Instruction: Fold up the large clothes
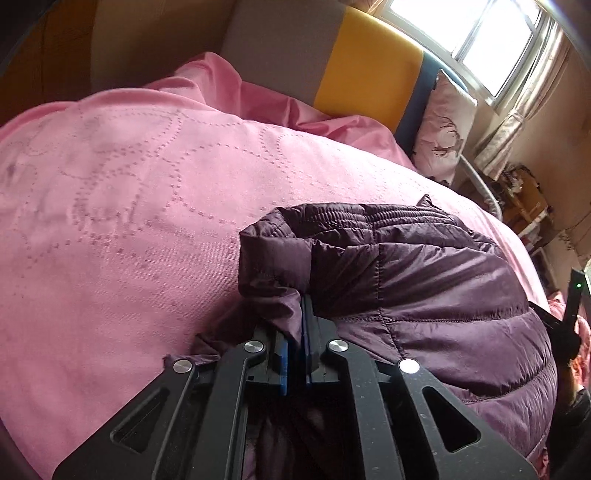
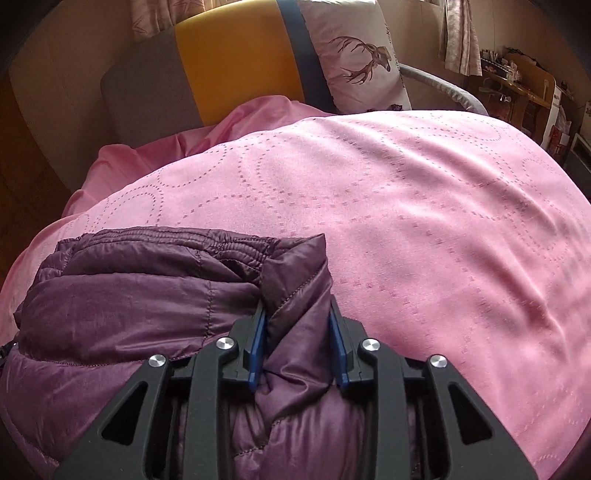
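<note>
A dark purple quilted jacket (image 1: 424, 280) lies bunched in a folded heap on the pink bedspread (image 1: 129, 184). My left gripper (image 1: 301, 306) is at the heap's left corner. Its jaws stand only a narrow gap apart, with a thin fold of the jacket hanging between the blue pads (image 1: 283, 369). In the right wrist view the jacket (image 2: 129, 302) fills the lower left. My right gripper (image 2: 297, 314) is at its right corner, jaws well apart, and a puffy fold sits loosely between the pads (image 2: 258, 339). The right gripper's body shows at the left wrist view's right edge (image 1: 572, 306).
The pink bedspread (image 2: 406, 221) stretches wide beyond the jacket. At the far end are a grey, yellow and blue headboard (image 2: 229, 66) and a deer-print pillow (image 2: 354, 62). A window (image 1: 480, 33) with curtains and cluttered wooden furniture (image 2: 517, 92) lie past the bed.
</note>
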`<state>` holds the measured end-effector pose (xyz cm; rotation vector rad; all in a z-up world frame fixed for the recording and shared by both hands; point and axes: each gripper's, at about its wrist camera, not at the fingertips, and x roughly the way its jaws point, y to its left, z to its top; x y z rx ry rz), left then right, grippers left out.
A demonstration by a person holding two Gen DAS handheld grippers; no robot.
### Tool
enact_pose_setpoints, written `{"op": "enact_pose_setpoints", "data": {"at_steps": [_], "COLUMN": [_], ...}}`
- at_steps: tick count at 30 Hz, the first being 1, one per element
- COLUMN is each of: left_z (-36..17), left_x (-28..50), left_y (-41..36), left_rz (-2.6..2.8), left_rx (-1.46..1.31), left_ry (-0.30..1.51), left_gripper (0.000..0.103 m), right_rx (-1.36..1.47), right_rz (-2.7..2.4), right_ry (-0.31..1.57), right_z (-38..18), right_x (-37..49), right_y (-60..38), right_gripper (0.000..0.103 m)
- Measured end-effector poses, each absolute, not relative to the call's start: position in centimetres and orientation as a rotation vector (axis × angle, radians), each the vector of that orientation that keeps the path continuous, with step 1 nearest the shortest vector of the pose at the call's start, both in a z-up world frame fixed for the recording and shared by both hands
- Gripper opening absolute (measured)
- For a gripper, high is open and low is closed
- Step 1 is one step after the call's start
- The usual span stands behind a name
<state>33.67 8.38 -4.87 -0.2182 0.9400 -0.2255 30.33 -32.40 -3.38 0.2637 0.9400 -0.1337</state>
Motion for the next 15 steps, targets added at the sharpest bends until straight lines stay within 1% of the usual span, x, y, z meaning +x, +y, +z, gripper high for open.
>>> {"op": "enact_pose_setpoints", "data": {"at_steps": [1, 2, 3, 4, 5, 7, 10, 12, 15], "left_z": [-4.0, -3.4, -2.6, -1.8, -0.7, 1.0, 2.7, 3.3, 2.8], "left_x": [33.1, 32.7, 32.1, 31.4, 30.5, 29.0, 27.3, 26.5, 26.0], "left_y": [8.4, 8.4, 8.6, 8.8, 9.0, 8.8, 7.2, 4.6, 0.1], "left_rz": [-0.179, -0.159, -0.145, -0.131, -0.105, -0.094, -0.102, -0.139, -0.198], "left_rx": [-0.192, -0.189, -0.197, -0.208, -0.219, -0.248, -0.271, -0.267, -0.235], "left_ry": [0.924, 0.912, 0.889, 0.861, 0.819, 0.768, 0.717, 0.701, 0.707], "left_gripper": [0.023, 0.036, 0.044, 0.055, 0.058, 0.058, 0.058, 0.062, 0.062], "right_rx": [0.268, 0.272, 0.264, 0.246, 0.226, 0.199, 0.163, 0.124, 0.066], "right_rz": [-0.147, -0.146, -0.150, -0.157, -0.162, -0.172, -0.123, -0.070, -0.045], "right_ry": [0.931, 0.914, 0.893, 0.868, 0.837, 0.782, 0.693, 0.663, 0.673], "right_z": [-2.9, -2.2, -1.4, -0.5, 0.5, 2.5, 5.0, 5.6, 4.4], "right_x": [29.9, 29.4, 28.8, 28.2, 27.6, 26.3, 24.4, 23.8, 24.5], "right_y": [-32.6, -32.7, -32.7, -32.4, -32.0, -30.6, -26.7, -23.3, -19.6], "right_gripper": [0.060, 0.065, 0.068, 0.068, 0.069, 0.072, 0.080, 0.083, 0.084]}}
